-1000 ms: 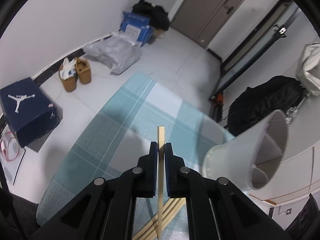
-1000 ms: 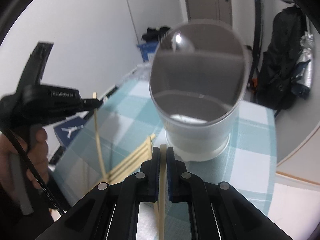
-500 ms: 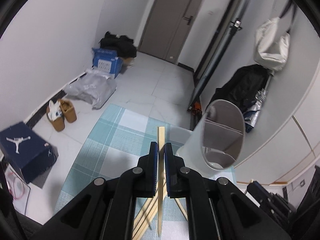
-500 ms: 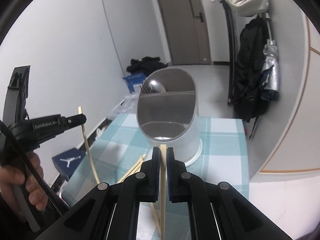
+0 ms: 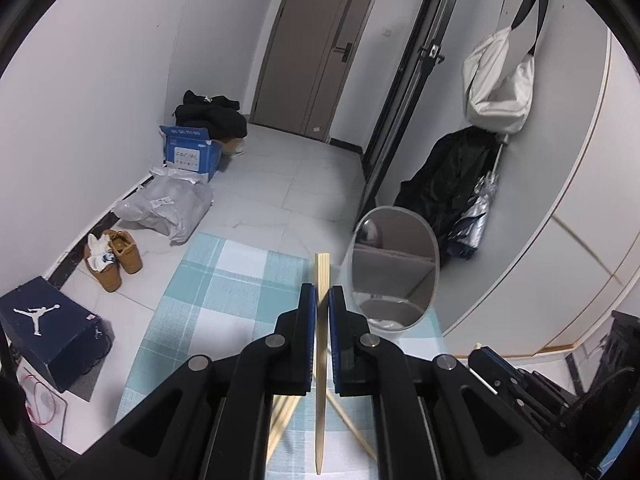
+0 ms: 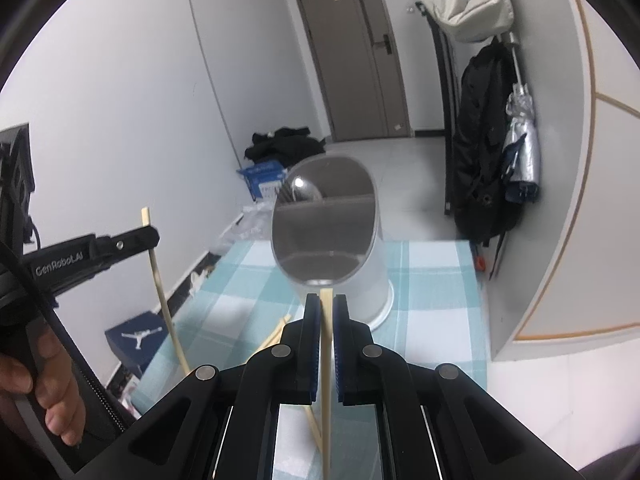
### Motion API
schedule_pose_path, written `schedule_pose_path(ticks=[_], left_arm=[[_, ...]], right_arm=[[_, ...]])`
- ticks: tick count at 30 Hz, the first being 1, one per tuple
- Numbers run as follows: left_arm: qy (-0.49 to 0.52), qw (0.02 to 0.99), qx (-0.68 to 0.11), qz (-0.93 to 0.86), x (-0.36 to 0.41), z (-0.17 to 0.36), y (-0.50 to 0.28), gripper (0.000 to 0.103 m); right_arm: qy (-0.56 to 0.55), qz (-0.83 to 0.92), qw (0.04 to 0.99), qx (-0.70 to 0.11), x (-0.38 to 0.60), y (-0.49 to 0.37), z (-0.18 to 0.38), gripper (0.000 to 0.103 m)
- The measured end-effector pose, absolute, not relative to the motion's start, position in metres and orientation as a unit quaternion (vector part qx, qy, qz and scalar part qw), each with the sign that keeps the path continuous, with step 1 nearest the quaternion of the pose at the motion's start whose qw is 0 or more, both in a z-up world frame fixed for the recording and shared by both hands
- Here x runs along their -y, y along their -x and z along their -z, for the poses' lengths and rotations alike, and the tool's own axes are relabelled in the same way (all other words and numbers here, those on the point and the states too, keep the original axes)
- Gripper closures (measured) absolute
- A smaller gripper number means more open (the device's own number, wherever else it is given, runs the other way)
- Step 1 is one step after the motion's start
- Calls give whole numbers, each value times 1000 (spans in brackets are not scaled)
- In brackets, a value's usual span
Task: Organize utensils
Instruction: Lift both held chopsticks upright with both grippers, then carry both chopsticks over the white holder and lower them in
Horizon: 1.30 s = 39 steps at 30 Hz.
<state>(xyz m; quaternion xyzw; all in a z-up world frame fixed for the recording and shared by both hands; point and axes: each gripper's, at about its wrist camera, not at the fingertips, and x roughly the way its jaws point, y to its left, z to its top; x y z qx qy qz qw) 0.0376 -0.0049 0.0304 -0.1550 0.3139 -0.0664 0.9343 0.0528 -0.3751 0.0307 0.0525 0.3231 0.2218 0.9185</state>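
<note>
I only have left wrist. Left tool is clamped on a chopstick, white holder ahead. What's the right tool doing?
Observer: The right tool is shut on its own chopstick, aimed at the white utensil holder.
Operator: Anything already in the holder? From here I only see a divider.
Observer: Yes. The right wrist view shows a metal spoon in the far compartment, behind the divider.
Operator: How does my chopstick sit in the left tool?
Observer: From the side, the left tool grips the left chopstick near its blunt top end; the long remainder hangs down, clear of the checked tablecloth.
</note>
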Motion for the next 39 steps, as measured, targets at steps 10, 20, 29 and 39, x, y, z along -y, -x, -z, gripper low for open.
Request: schedule_pose_path(ticks=[10, 20, 29, 39], left_arm=[[158, 944, -278, 84, 11, -72, -40, 100], [180, 947, -252, 93, 13, -101, -65, 100], [208, 945, -233, 97, 13, -121, -97, 100], [235, 947, -201, 83, 19, -116, -139, 100]], right_arm=[[-72, -230, 928, -284, 382, -58, -68, 98], [-81, -247, 936, -236, 390, -85, -125, 98], [-77, -264, 941, -196, 385, -128, -170, 98], [-94, -264, 948, -153, 386, -182, -180, 98]])
